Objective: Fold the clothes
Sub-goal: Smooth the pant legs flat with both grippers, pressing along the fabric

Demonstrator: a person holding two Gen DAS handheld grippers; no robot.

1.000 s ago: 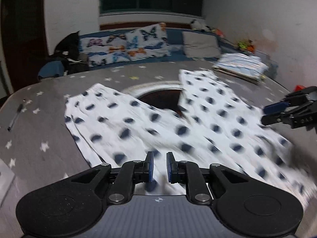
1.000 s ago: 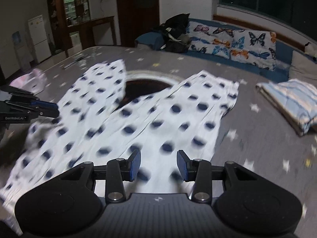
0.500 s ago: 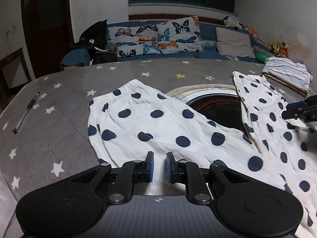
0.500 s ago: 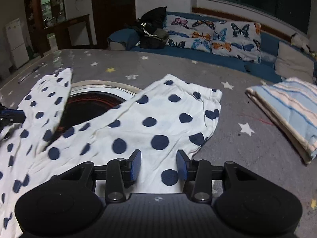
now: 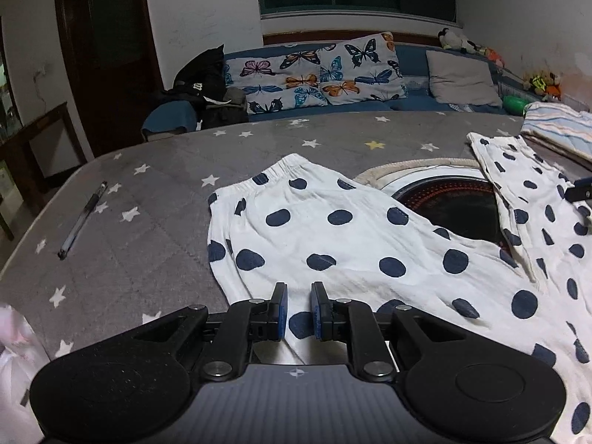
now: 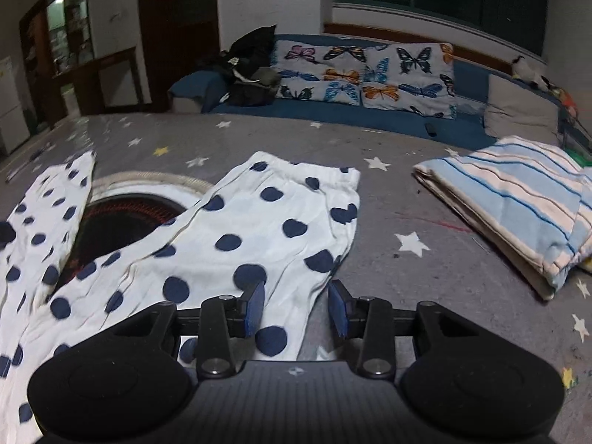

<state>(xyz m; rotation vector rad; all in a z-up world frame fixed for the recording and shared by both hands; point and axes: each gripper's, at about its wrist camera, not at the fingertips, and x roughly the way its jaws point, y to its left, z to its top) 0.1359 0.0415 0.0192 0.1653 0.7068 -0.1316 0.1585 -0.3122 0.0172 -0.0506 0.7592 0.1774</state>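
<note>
White trousers with navy polka dots lie spread on a grey star-print cover, legs splayed over a round dark opening. In the right wrist view the trousers lie the same way. My left gripper hovers low over the near edge of one leg, its blue pads a narrow gap apart with nothing between them. My right gripper is open over the near edge of the other leg, empty. A tip of the right gripper shows at the right edge of the left wrist view.
A folded blue-striped cloth lies to the right. A pen lies on the cover at the left. A pink-white cloth sits at the near left edge. A sofa with butterfly cushions and a dark bag stands behind.
Both grippers have moved nearer and lower toward the leg ends; the views turned outward. The trousers have settled flat and sharp after blurred motion. Jaw gaps look unchanged.
</note>
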